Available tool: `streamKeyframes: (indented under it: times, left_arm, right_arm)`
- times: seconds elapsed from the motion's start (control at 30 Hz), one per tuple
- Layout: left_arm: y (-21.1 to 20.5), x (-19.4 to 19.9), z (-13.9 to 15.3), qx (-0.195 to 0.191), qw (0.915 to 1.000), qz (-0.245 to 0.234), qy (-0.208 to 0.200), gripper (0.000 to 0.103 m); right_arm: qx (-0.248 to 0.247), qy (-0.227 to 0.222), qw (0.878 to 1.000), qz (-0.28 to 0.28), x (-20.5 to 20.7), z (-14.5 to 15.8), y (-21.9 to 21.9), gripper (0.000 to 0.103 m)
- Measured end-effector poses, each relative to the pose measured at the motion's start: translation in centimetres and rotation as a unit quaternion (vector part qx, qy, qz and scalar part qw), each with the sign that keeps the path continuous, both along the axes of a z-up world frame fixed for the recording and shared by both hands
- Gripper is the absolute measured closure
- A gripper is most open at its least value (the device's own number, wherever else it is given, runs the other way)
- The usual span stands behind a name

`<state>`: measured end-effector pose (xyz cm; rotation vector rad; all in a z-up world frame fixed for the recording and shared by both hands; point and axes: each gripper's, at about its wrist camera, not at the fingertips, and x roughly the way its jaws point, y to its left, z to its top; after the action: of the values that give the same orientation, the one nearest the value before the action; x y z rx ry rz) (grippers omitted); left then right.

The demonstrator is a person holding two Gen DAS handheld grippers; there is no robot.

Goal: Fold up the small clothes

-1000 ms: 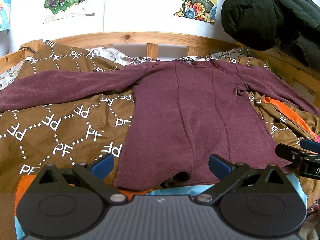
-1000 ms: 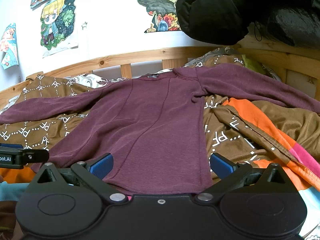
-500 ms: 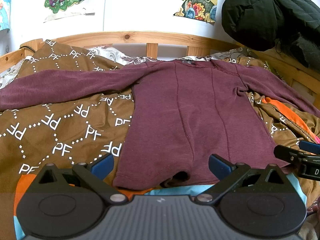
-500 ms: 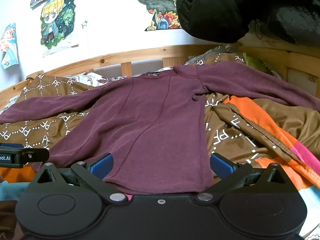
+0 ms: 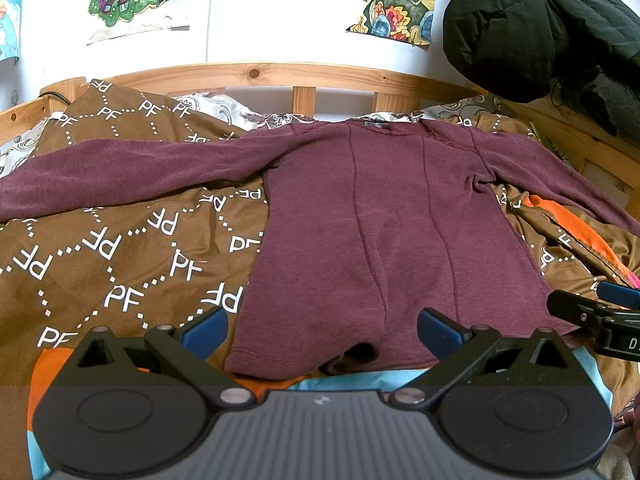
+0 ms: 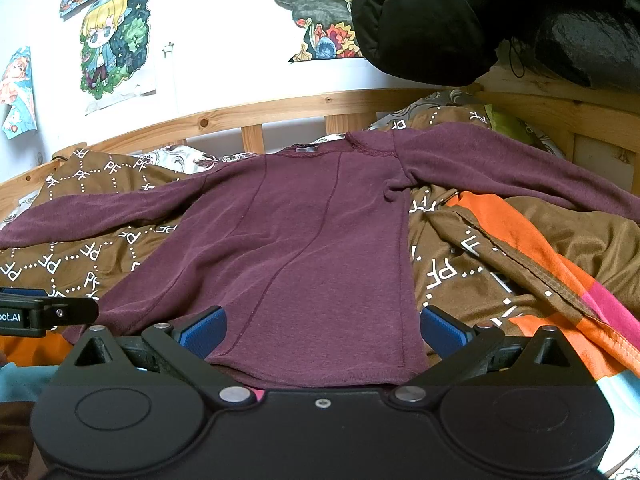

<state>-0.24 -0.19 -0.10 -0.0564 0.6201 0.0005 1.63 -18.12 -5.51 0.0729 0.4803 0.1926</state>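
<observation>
far left: left sleeve (image 5: 120,172) of maroon shirt (image 5: 384,240) stretched out flat across brown quilt (image 5: 100,248), cuff running off the frame edge. shirt lying face down or up, can't tell; spread on the bed w/ collar (image 5: 376,126) far, by the wooden rail (image 5: 280,74), hem (image 5: 320,364) near. long axis runs straight away from both tools.

left tool (image 5: 322,330) wide apart, holding nothing, hovering just short of the hem, straddling the left hem corner & a small gap where the hem lifts. blue pads (image 5: 206,330) either side, not touching cloth as far as visible.

right tool (image 6: 322,330) also spread wide, empty, at the hem's right half; right side seam (image 6: 402,264) just inside its right pad (image 6: 440,334). each tool's tip shows at the edge of the other's view, so side by side, near each other.

right sleeve (image 6: 520,176) draped out over orange-brown quilt (image 6: 520,240). black jacket (image 6: 460,20) hanging above, well apart.

judgement: nothing folded yet. each hem corner sits right ahead of its own tool. left sleeve nearer left tool, right sleeve nearer right.
</observation>
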Motion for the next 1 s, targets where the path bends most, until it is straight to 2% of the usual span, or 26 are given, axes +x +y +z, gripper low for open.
streamKeyframes:
  times: [0.63, 0.83, 1.0]
  left_arm:
    - [-0.7, -0.2, 0.0, 0.002, 1.0000, 0.000, 0.004, 0.001]
    - [-0.5, 1.2, -0.2, -0.011, 0.9993, 0.009, 0.033, 0.001]
    - [-0.1, 3.8, 2.0, -0.008, 0.9988, 0.016, 0.046, 0.001]
  right_arm:
    - [0.007, -0.006, 1.000, -0.003, -0.2, 0.2, -0.2, 0.000]
    - [0.030, -0.006, 0.999, -0.018, -0.2, 1.1, -1.0, 0.000]
    - [0.072, -0.011, 0.996, -0.043, 1.0, 3.3, -3.5, 0.000]
